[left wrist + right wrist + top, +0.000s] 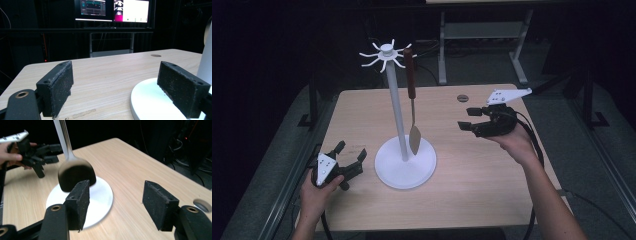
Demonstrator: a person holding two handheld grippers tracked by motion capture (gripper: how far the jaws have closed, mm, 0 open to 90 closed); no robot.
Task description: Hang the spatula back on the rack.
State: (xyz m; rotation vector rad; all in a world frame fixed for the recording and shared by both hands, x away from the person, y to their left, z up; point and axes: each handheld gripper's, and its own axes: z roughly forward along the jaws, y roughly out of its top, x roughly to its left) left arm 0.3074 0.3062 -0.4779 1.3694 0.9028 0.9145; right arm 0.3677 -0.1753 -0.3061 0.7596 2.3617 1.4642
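Your left gripper (351, 155) has its jaws spread wide with nothing between them. In the left gripper view its pads (61, 87) frame bare wood, and the rim of the white base (147, 105) sits just inside the right-hand jaw without touching it. The gripper rests low at about 8 o'clock on the table (472, 190), held by your left hand (317, 192), pointing toward 2 o'clock.

Your right gripper (469, 119) is also wide open and empty. From its own view the pads (160, 205) stand well apart over the tabletop, with the blade of the spatula (76, 176) hanging just beyond the left jaw. Your right hand (512, 140) holds the gripper above the table at about 2 o'clock, aimed toward 9 o'clock at the stand.

The spatula (412, 100) hangs by its brown handle from a hook on the white stand (394, 100), handle up, blade down, the blade close over the round base (404, 172) near the table's middle. It hangs just beside the pole, on its 3 o'clock side. Neither gripper touches the spatula or the stand.

A small round dark disc (462, 98) lies in the tabletop toward 12 o'clock.
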